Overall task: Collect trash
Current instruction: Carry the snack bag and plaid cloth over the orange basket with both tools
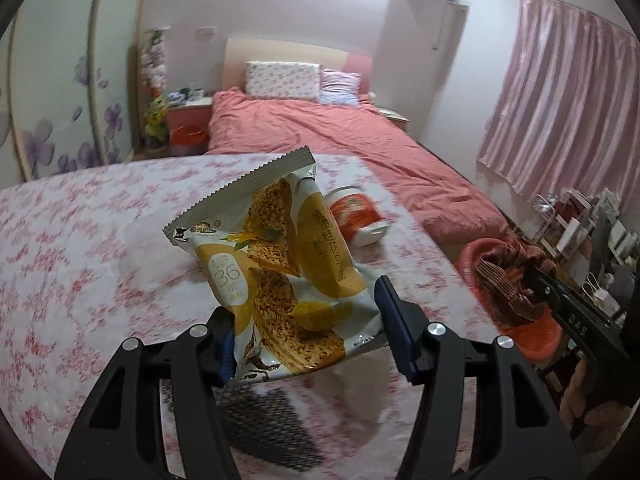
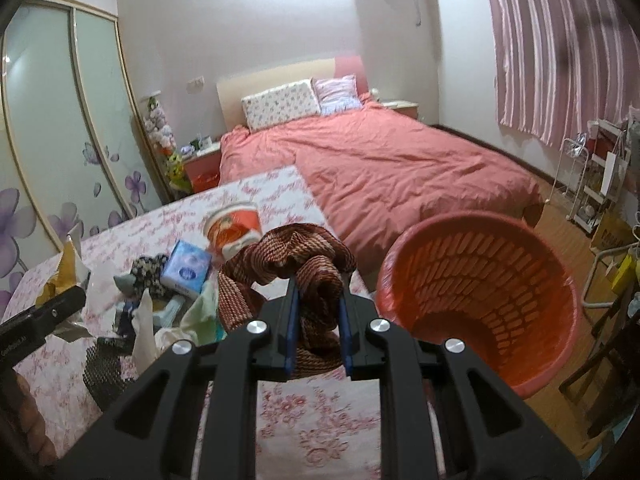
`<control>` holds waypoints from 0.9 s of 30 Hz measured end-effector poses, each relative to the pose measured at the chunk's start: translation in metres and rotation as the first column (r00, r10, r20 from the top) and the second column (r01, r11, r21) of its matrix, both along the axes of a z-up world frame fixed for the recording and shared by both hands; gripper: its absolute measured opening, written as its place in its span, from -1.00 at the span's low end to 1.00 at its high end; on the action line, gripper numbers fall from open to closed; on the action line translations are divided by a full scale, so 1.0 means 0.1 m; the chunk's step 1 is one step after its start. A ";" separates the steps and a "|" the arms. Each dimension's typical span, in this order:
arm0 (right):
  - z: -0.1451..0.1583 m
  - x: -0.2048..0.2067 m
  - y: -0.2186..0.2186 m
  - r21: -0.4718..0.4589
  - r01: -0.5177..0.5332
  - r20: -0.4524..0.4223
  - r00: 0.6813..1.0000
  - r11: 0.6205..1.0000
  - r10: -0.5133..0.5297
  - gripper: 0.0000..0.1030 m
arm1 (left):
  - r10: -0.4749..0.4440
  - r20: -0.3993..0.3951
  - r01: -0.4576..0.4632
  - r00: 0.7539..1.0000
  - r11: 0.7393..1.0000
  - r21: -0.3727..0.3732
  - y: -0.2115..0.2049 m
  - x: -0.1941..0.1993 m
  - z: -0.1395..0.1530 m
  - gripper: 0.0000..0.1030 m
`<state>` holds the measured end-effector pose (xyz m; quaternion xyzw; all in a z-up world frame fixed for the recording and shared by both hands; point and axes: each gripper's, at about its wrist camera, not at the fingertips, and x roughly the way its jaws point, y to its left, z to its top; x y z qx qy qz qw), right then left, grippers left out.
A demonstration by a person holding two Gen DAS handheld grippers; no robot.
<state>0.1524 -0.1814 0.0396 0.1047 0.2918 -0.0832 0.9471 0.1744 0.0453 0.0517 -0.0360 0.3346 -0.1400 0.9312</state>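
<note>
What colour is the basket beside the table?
Red-orange basket, slotted walls; clearest in the right wrist view.

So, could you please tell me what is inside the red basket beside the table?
The red basket looks empty in the right wrist view: only its slatted wall and bare floor show. The near rim hides the nearest part of the bottom, so anything lying there cannot be seen.

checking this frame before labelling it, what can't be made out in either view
- Left wrist view: the lower edge of the snack bag sits behind the left hand-held gripper.
- Right wrist view: the lower part of the brown patterned cloth is hidden by the right hand-held gripper.
- Right wrist view: the bottom of the red basket is cut off by its near rim.
- Left wrist view: the tablecloth print is blurred.
</note>
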 end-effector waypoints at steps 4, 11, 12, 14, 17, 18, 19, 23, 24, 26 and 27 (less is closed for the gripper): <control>0.09 -0.08 -0.16 -0.002 0.036 0.030 0.999 0.999 -0.036 -0.66 | -0.066 0.017 0.066 0.998 0.998 0.003 -0.27 -0.01 0.06 0.15; 0.15 -0.20 -0.56 -0.005 0.126 0.066 0.990 0.992 -0.125 -0.66 | -0.186 0.021 0.186 0.982 0.983 0.004 -0.75 0.05 0.05 0.15; 0.15 -0.21 -0.61 -0.006 0.137 0.069 0.988 0.991 -0.136 -0.66 | -0.202 0.021 0.202 0.979 0.979 0.003 -0.83 0.06 0.04 0.15; 0.15 -0.23 -0.76 -0.007 0.169 0.072 0.983 0.986 -0.168 -0.66 | -0.243 0.021 0.243 0.970 0.970 0.003 -1.00 0.07 0.02 0.15; 0.12 -0.27 -0.96 -0.013 0.216 0.075 0.974 0.976 -0.215 -0.66 | -0.301 0.021 0.301 0.953 0.954 0.002 -1.25 0.05 -0.02 0.15; 0.11 -0.28 -1.03 -0.014 0.231 0.075 0.970 0.973 -0.229 -0.66 | -0.317 0.021 0.317 0.948 0.948 0.000 -1.32 0.05 -0.03 0.15; 0.10 -0.30 -1.12 -0.012 0.248 0.075 0.966 0.969 -0.246 -0.66 | -0.336 0.020 0.336 0.942 0.942 -0.004 -1.40 0.06 -0.04 0.15; 0.03 -0.35 -1.37 -0.004 0.292 0.072 0.954 0.956 -0.291 -0.66 | -0.393 0.013 0.393 0.919 0.919 -0.012 -1.65 0.09 -0.08 0.15; 0.00 -0.35 -1.42 -0.001 0.301 0.070 0.951 0.953 -0.301 -0.66 | -0.405 0.009 0.406 0.914 0.914 -0.010 -1.72 0.10 -0.08 0.15; -0.05 -0.37 -1.52 0.006 0.319 0.063 0.946 0.948 -0.319 -0.66 | -0.433 0.003 0.433 0.901 0.901 0.005 -1.93 0.11 -0.11 0.15; -0.07 -0.39 -1.59 0.011 0.327 0.060 0.943 0.945 -0.327 -0.66 | -0.445 0.000 0.445 0.896 0.896 0.011 -1.99 0.12 -0.12 0.15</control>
